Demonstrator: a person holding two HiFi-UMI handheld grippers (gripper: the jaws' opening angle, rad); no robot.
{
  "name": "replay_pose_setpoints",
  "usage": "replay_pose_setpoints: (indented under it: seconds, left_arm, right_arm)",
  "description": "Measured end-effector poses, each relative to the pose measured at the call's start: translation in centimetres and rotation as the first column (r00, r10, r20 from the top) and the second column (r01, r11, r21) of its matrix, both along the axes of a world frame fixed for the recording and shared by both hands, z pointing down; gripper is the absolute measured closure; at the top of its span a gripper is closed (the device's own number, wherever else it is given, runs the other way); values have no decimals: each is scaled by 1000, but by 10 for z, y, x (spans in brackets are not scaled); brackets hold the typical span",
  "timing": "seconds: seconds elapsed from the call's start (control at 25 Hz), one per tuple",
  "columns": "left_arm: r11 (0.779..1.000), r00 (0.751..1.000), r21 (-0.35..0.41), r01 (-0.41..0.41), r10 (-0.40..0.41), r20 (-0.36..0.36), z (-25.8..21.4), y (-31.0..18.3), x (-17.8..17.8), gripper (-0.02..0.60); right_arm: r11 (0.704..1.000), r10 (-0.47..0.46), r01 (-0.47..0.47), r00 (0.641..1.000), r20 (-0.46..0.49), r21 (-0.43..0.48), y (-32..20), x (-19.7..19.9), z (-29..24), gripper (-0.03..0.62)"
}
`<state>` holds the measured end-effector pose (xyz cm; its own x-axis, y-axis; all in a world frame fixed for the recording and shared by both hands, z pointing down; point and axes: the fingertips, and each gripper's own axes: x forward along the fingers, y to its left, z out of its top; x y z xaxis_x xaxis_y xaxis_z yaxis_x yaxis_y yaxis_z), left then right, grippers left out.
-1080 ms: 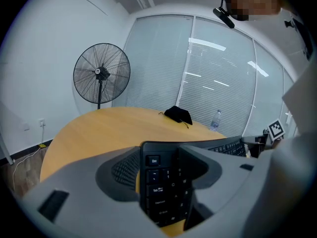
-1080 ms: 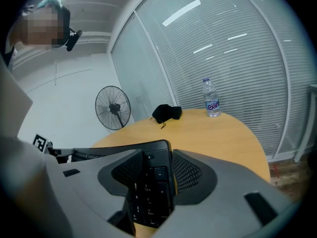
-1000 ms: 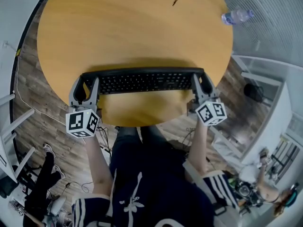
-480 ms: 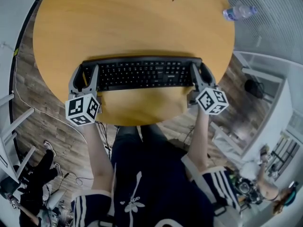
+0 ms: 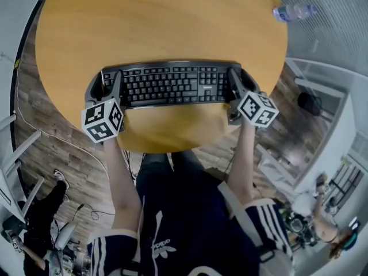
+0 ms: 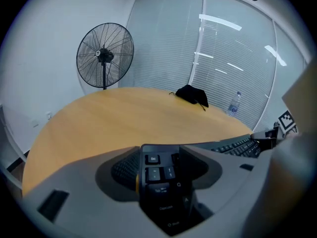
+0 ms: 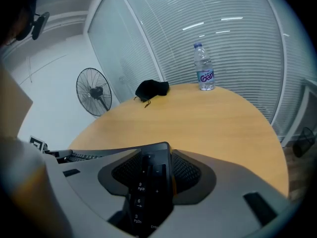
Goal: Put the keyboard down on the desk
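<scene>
A black keyboard [image 5: 172, 85] lies lengthwise across the near part of the round wooden desk [image 5: 161, 22], keys facing up. My left gripper [image 5: 109, 85] is shut on its left end, and the Esc corner [image 6: 158, 177] is pinched between its jaws. My right gripper [image 5: 236, 82] is shut on the right end, where the number pad [image 7: 148, 182] shows between its jaws. The keyboard is low over the desk. I cannot tell whether it touches the wood.
A water bottle [image 5: 293, 12] stands at the desk's far right edge. A black pouch [image 7: 151, 89] with a cord lies at the far edge. A floor fan [image 6: 105, 53] stands beyond the desk. White furniture [image 5: 322, 96] is to the right, and the person's legs are under the near edge.
Both grippers carried the keyboard forward over the desk, away from the person. It tilted from edge-on to flat, so the keys now face up.
</scene>
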<state>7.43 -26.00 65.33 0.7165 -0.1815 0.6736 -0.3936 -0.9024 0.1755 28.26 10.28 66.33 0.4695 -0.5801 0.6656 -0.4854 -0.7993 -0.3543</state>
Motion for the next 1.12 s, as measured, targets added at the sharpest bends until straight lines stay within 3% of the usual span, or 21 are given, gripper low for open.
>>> replay_pose_setpoints:
  seconds: [0.4,0.76,0.96,1.04,1.12]
  left_arm:
    - [1000,1000,-13,0,0,2,1,0,0,333]
    - [1000,1000,-4,-12,11,-5,-1,0,1,333]
    - [998,998,57,-34,37,-49,-24,-5,5,334]
    - [996,995,73,-44,51,-87,-41,-4,11,337]
    - [993,990,98,-61,73,-123,-60,-1,16,381]
  right_arm:
    - [1000,-8,7,999,32,17,0,-1,2,421]
    - [999,-51,51,999,-1,-14,-2,2,-1,421]
    - [982,-104,75,981,-162,-172,0,11,-18,425]
    - [988,-96,67,973,-209,-140,-4,13,-37,451]
    - [995,-72,55,970,-231,-80,-9,13,-56,504]
